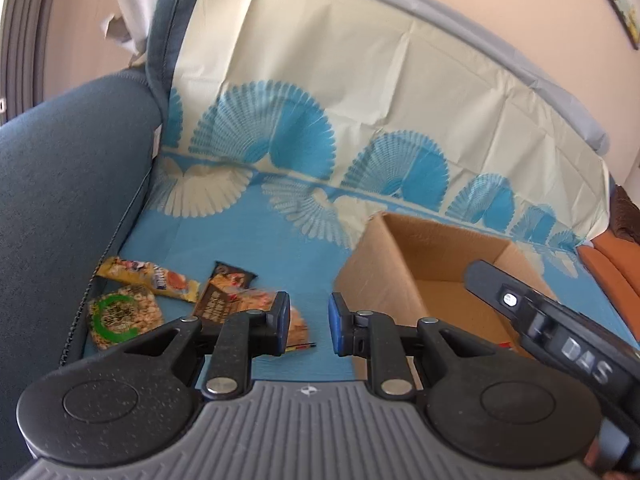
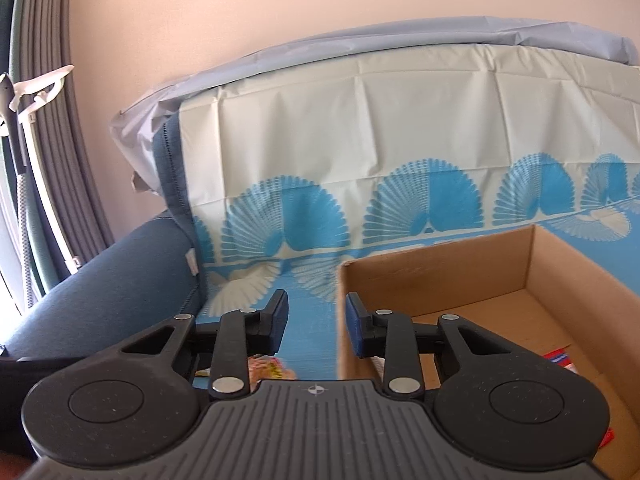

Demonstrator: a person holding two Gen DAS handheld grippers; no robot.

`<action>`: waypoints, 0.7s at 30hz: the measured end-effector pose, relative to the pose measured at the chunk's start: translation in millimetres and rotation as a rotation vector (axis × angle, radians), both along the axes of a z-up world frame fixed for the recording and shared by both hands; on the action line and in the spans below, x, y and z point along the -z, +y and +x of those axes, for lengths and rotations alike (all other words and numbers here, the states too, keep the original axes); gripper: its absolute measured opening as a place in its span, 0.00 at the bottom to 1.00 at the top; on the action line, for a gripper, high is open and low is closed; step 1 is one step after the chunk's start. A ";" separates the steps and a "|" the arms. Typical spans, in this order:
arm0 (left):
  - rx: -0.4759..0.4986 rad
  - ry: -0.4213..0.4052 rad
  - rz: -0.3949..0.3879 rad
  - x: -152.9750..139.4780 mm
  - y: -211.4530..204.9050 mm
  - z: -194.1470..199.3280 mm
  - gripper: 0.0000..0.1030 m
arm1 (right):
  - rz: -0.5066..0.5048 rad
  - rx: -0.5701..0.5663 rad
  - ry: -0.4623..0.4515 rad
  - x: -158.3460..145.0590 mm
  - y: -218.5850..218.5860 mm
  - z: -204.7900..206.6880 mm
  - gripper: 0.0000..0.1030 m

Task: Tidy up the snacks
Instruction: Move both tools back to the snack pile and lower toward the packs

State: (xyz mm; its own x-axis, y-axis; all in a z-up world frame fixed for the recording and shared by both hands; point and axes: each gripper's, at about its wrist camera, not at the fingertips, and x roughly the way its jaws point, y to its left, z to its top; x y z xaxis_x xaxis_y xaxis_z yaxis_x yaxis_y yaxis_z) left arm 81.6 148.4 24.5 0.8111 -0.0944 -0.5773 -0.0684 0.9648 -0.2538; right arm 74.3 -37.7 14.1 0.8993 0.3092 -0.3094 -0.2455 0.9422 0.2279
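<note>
Both grippers' blue-padded fingers apart, empty, near glossy wrappers and cardboard box

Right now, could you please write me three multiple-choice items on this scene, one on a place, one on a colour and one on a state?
1. Where do the loose snack packets lie relative to the cardboard box?
A. inside it
B. on the cloth to its left
C. on the sofa arm

2. What colour are the pads of the left tongs?
A. blue
B. red
C. white

3. In what state are the right tongs?
A. shut on a packet
B. shut on the box wall
C. open, holding nothing

Answers:
1 B: the yellow snack packet, round rice cake packet and brown snack bar lie on the blue patterned cloth, left of the cardboard box.
2 A: the left tongs show blue pads.
3 C: the right tongs have a bare gap between their fingers.
</note>
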 end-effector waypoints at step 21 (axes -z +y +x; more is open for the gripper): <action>-0.412 0.182 -0.296 51.6 115.1 22.1 0.64 | -0.098 -0.139 0.144 38.4 89.2 30.0 0.34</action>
